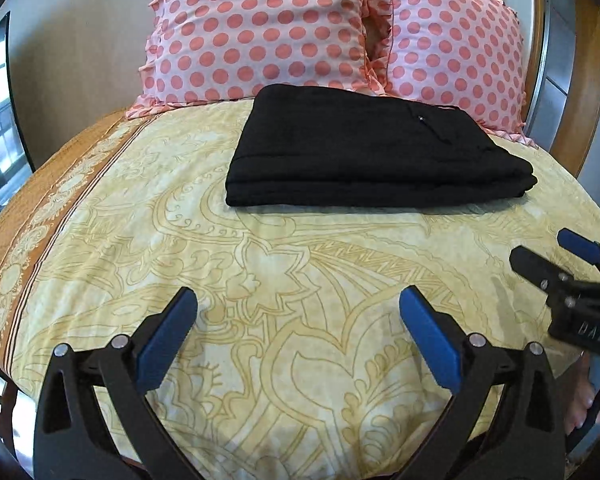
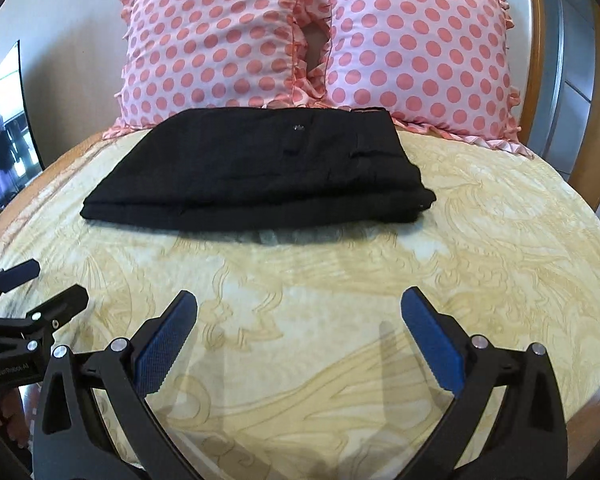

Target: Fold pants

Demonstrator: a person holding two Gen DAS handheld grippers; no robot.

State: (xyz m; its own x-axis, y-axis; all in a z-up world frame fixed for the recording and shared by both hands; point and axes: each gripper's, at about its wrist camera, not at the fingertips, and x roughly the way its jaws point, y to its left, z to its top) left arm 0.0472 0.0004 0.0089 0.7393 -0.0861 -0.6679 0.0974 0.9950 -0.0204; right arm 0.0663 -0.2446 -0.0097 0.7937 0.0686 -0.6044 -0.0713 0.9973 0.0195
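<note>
Black pants (image 1: 364,152) lie folded in a flat rectangular stack on the yellow patterned bedspread (image 1: 260,280), just in front of the pillows. They also show in the right wrist view (image 2: 260,168). My left gripper (image 1: 298,308) is open and empty, well short of the pants. My right gripper (image 2: 298,308) is open and empty too, also back from the pants. The right gripper shows at the right edge of the left wrist view (image 1: 540,252). The left gripper shows at the left edge of the right wrist view (image 2: 52,284).
Two pink polka-dot pillows (image 1: 260,28) (image 1: 456,48) lean against the wall and wooden headboard (image 1: 592,92) behind the pants. A dark screen (image 2: 8,132) stands at the left. A bare foot (image 1: 584,392) shows at the bed's near right corner.
</note>
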